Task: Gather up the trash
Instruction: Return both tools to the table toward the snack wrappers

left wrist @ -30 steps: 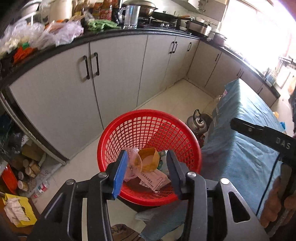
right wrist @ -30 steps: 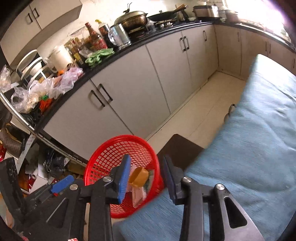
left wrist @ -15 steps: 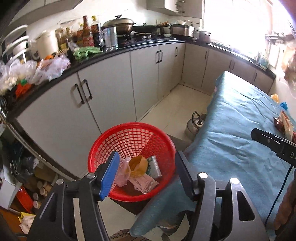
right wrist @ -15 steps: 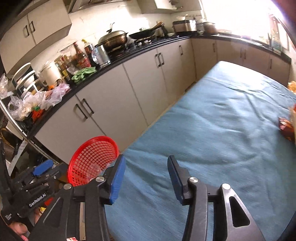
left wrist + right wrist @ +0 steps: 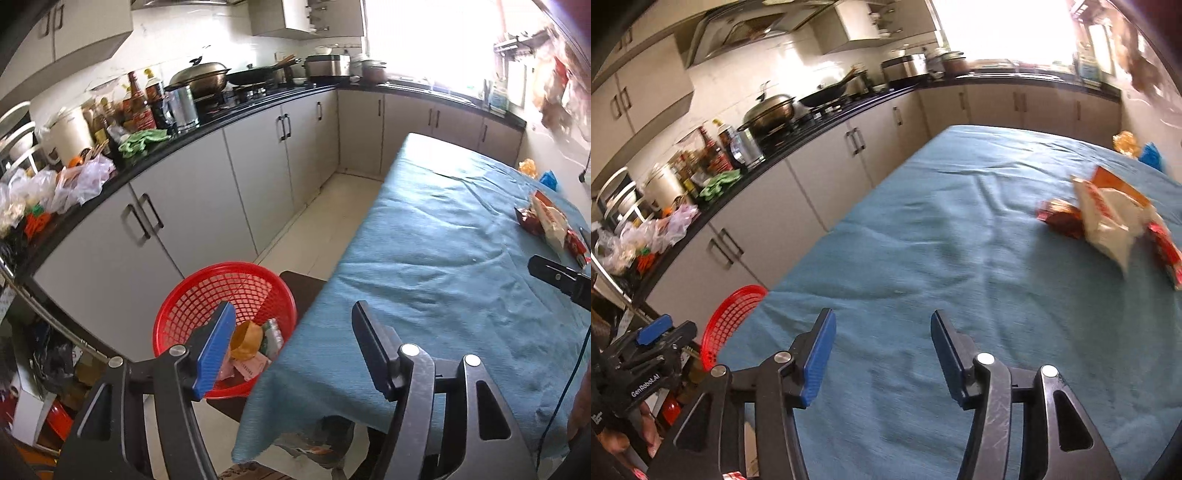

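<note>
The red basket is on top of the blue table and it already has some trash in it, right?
Not quite. The red basket sits beside the table's end, lower down on a dark stand, not on top; the left wrist view shows it. It does already have trash in it.

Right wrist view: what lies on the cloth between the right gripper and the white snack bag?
Nothing: between the opening, empty right gripper and the white snack bag only bare blue tablecloth shows.

red basket [image 5: 731, 317] half hidden, wrappers [image 5: 1108, 218] blurred

Blk grippers [image 5: 882, 358], blue-padded fingers [image 5: 818, 360]
</note>
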`<state>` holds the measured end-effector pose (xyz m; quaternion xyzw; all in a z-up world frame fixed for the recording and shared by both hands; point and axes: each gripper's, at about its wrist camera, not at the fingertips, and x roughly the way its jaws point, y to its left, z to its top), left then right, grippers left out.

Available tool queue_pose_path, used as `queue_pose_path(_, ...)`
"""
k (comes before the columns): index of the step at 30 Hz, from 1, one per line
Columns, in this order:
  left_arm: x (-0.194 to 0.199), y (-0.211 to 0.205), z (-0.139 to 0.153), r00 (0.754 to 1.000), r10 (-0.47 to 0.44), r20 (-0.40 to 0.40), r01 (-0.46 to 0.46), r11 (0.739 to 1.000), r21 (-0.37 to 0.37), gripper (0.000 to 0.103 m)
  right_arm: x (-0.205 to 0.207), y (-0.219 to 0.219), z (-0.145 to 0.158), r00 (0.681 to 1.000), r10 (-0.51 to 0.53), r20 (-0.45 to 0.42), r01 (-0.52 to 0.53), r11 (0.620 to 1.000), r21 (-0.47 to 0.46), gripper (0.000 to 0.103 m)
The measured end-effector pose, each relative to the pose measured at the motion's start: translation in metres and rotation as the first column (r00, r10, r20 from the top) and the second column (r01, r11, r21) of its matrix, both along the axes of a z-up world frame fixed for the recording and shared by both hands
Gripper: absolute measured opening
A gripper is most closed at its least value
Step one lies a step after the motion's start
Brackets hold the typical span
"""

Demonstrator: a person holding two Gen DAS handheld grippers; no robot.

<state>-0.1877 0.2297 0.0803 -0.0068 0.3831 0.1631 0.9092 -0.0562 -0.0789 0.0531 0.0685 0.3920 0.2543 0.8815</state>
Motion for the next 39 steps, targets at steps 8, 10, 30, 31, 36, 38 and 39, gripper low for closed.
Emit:
queue_pose_path(8, 0.014, -0.038, 0.003, 0.998, -0.056, -0.017, 0.057, 0.998, 0.034, 0.065, 0.003, -0.081, -0.010, 0.991, -0.129, -0.025, 0.130, 0.991, 0.027, 0.062)
queue_pose_path(10, 0.020, -0.048, 0.006, 0.997, -0.077, -0.014, 0.078, 0.996, 0.034, 0.066, 0.003, -0.102, -0.011, 0.987, -0.161, -0.025, 0.162, 0.986, 0.027, 0.063)
queue_pose_path(30, 0.138, -0.225, 0.020, 0.853, -0.522, 0.023, 0.511, 0.825, -0.239, 0.076, 0.040, -0.289, -0.023, 0.876, -0.476, -0.073, 0.478, 0.878, 0.011, 0.074)
queue_pose_path(31, 0.146, -0.233, 0.017, 0.847, -0.531, 0.025, 0.517, 0.813, -0.267, 0.076, 0.044, -0.289, -0.023, 0.876, -0.476, -0.075, 0.478, 0.878, 0.013, 0.074)
queue_pose_path(36, 0.194, -0.273, -0.006, 0.838, -0.546, -0.020, 0.506, 0.789, -0.349, 0.076, 0.076, -0.279, -0.022, 0.895, -0.443, -0.053, 0.444, 0.896, -0.001, 0.074)
queue_pose_path(38, 0.208, -0.283, -0.014, 0.838, -0.545, -0.040, 0.497, 0.791, -0.356, 0.076, 0.084, -0.269, -0.026, 0.906, -0.422, -0.038, 0.421, 0.907, -0.026, 0.074)
queue_pose_path(39, 0.215, -0.288, -0.018, 0.839, -0.542, -0.049, 0.491, 0.792, -0.362, 0.076, 0.087, -0.265, -0.027, 0.910, -0.414, -0.032, 0.413, 0.910, -0.038, 0.074)
